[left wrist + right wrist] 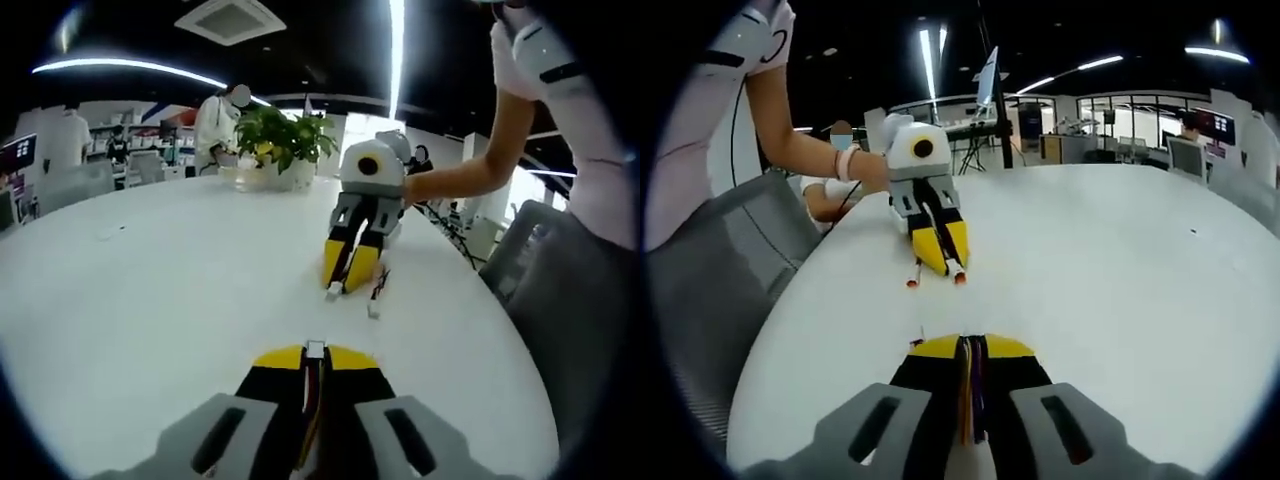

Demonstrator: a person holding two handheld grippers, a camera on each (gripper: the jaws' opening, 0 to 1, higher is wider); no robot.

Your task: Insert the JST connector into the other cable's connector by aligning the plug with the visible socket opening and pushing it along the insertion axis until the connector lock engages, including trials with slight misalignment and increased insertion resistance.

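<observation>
In the left gripper view my left gripper is shut on a cable, and its small white JST connector sticks out between the yellow tips. Opposite it, the right gripper rests low on the white table with a white connector at its tips and a loose cable end beside it. In the right gripper view my right gripper is shut on a cable of red, yellow and purple wires. The left gripper faces it, a connector at its tip. The two connectors are apart.
A potted plant stands at the table's far side. A grey chair sits at the table edge next to the person, whose arm reaches over it. Other people and desks are in the background.
</observation>
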